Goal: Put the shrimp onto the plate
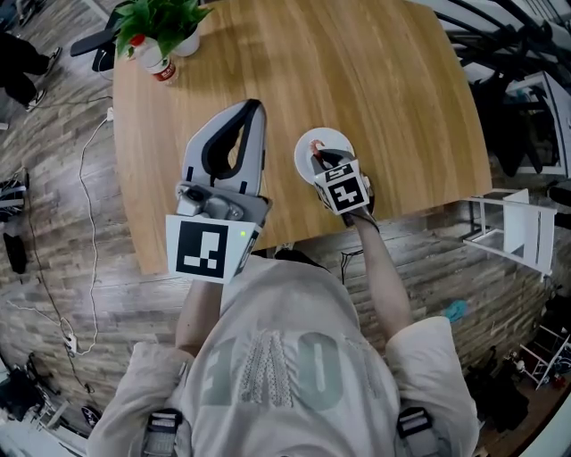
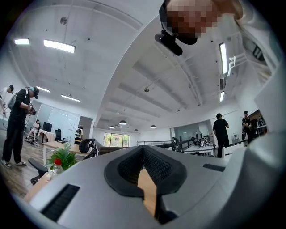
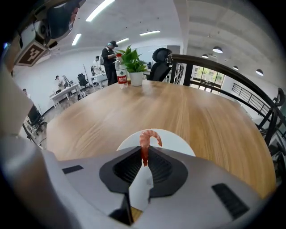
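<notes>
Left gripper (image 1: 252, 109): positioned over the surface (image 1: 384, 80) close to its front edge. Its fingers (image 2: 158, 167) are closed tip to tip with nothing between them.

Right gripper (image 3: 144, 154): fingers (image 3: 127, 169) clamped on one end of the shrimp (image 3: 145, 142). The curled body is over the white plate (image 3: 178, 144), which sits near the same front edge.

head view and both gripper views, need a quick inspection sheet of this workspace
surface: wooden table, bare around the plate
job's things: shrimp upright between the right jaws, over the white plate; contact with it unclear
clutter: potted plant and water bottle at far edge
grippers: right gripper shut on shrimp; left gripper shut, empty
cables: white cable on floor, left
surroundings: office chair, people beyond, white rack right
</notes>
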